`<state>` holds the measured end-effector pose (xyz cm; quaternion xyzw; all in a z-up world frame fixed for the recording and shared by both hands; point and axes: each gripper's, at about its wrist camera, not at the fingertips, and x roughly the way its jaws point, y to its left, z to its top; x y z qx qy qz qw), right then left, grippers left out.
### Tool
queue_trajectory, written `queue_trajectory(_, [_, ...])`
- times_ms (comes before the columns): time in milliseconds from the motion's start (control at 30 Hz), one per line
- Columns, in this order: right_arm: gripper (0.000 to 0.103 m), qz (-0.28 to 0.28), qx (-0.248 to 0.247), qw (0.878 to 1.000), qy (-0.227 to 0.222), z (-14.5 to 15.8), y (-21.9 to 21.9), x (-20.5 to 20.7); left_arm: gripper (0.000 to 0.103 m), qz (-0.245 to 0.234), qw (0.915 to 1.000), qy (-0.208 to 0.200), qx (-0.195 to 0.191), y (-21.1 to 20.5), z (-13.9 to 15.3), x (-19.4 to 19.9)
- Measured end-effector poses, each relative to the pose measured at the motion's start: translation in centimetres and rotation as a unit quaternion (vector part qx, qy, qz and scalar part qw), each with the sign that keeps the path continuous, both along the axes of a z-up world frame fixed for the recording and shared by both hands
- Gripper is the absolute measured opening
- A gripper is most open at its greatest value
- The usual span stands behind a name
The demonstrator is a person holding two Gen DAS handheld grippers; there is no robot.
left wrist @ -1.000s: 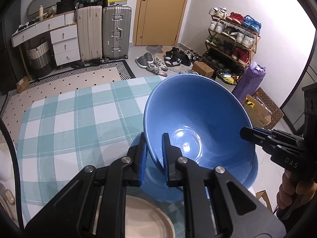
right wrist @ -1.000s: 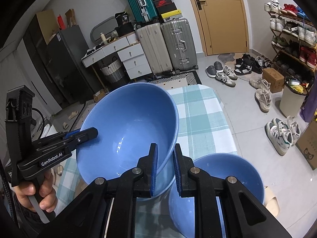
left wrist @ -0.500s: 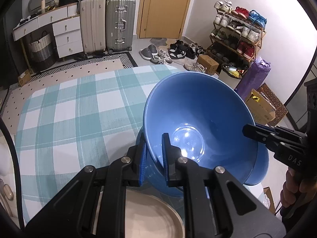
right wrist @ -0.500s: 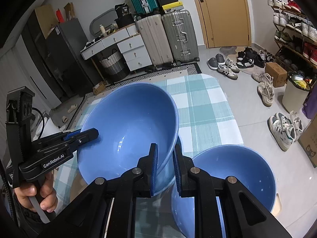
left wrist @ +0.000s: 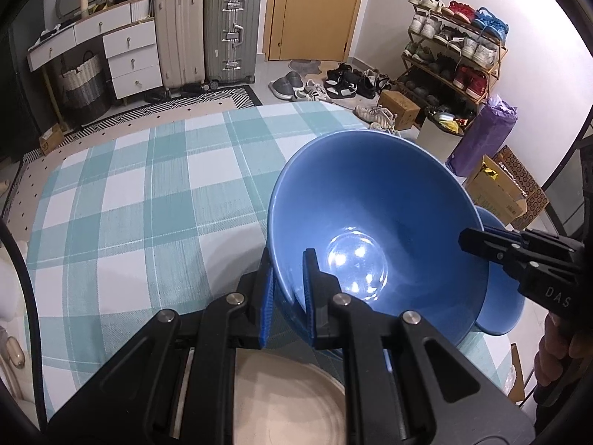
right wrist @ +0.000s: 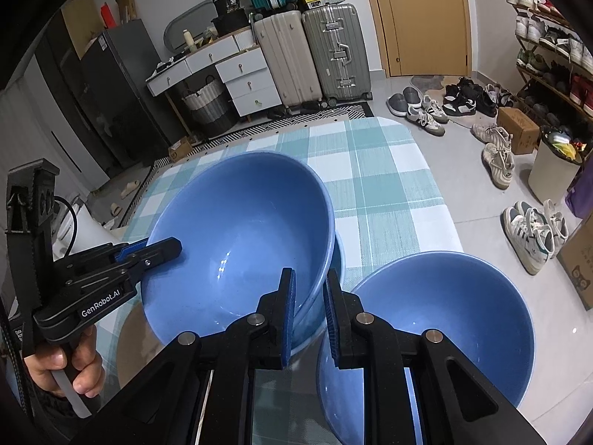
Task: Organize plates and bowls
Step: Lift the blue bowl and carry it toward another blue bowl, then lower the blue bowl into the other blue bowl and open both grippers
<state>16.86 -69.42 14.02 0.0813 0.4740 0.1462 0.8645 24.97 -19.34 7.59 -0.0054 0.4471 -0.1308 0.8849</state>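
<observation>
both hand-held grippers (left wrist: pixel 287 289) (right wrist: pixel 309 311) clamp glossy round blue bowl (left wrist: pixel 374 237) rim.

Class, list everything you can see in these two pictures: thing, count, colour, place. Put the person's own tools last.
held bowl: one, blue, tilted in the air, between both claws
second bowl: one, blue, lower, right of the held bowl
plate: one, beige, under the left claw
tablecloth: one, teal-and-white check, spread under the bowls
suitcases: two upright, beige and silver, left of the door
door: one, tan, far wall
shoe rack: one, full of shoes, right wall
left claw: one, black, shut on the held bowl's rim
right claw: one, black, shut on the opposite rim
</observation>
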Motion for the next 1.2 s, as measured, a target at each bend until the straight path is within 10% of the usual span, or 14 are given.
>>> queue_trajectory(1200, [0.016, 0.011, -0.071, 0.997, 0.004, -3.0, 1.6, 0.5, 0.013, 0.0, 0.9981, 0.003, 0.061, -0.4, -5.6, 1.0])
